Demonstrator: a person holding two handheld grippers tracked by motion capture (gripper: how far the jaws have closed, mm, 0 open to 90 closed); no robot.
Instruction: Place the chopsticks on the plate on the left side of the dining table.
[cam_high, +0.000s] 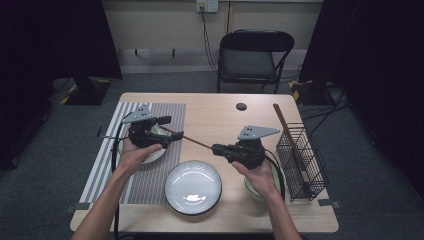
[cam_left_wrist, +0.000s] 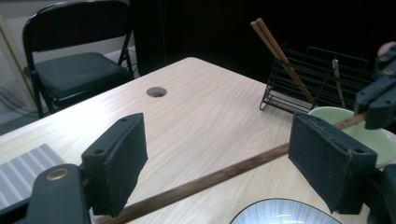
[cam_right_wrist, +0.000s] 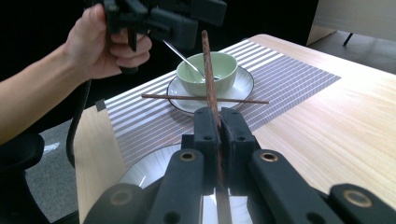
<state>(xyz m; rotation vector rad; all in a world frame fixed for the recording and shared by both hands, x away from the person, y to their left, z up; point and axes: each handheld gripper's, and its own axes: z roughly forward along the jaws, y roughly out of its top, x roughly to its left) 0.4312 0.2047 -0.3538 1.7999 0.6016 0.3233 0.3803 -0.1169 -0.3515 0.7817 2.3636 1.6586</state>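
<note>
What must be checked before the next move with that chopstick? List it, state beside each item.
1. Right tongs shut on the chopstick: ok.
2. Left tongs open: ok.
3. Chopstick passes between the left tongs' jaws, pads not yet pressing it: ok.
4. Second chopstick lies across the small plate, out of the way: ok.
5. Held chopstick's far tip clear of the green bowl and spoon: cannot tell.

Left tongs (cam_high: 172, 136) agape, right tongs (cam_high: 216, 148) clamped
</note>
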